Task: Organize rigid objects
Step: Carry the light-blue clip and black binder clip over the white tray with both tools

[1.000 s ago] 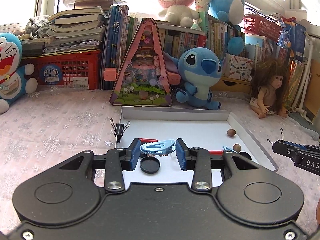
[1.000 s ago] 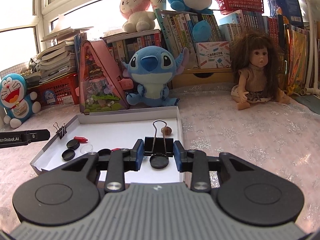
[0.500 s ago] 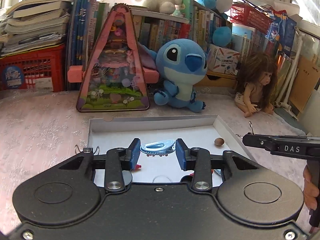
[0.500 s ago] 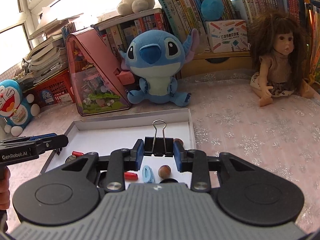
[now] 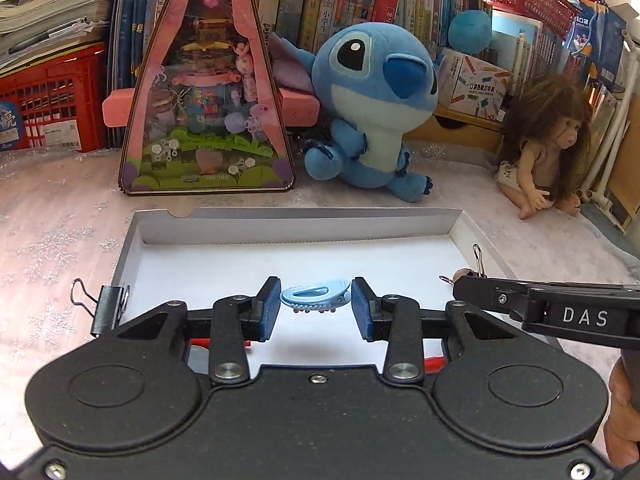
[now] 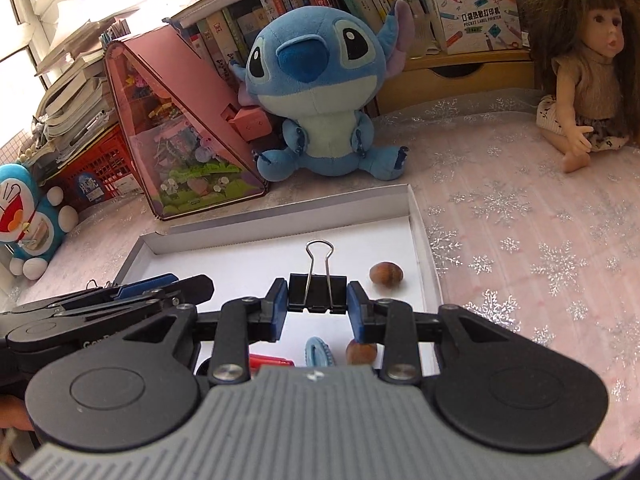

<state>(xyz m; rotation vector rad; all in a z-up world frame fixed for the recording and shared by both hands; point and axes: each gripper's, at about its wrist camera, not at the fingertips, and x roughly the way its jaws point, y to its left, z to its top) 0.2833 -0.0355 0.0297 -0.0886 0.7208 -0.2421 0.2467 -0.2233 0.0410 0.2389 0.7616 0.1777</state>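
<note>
The left claw (image 5: 316, 308) clamps a pale blue plastic hair clip (image 5: 316, 295) above the shallow white cardboard tray (image 5: 280, 220). The right claw (image 6: 317, 307) grips a black metal binder clip (image 6: 317, 294); its body half hides a brown nut (image 6: 361, 353) and a red piece (image 6: 270, 360).

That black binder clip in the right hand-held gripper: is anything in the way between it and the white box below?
Nothing visible blocks it. The binder clip, clamped in the right hand-held gripper, hangs over bare floor of the white box. A nut lies off to its right, apart from it.
</note>
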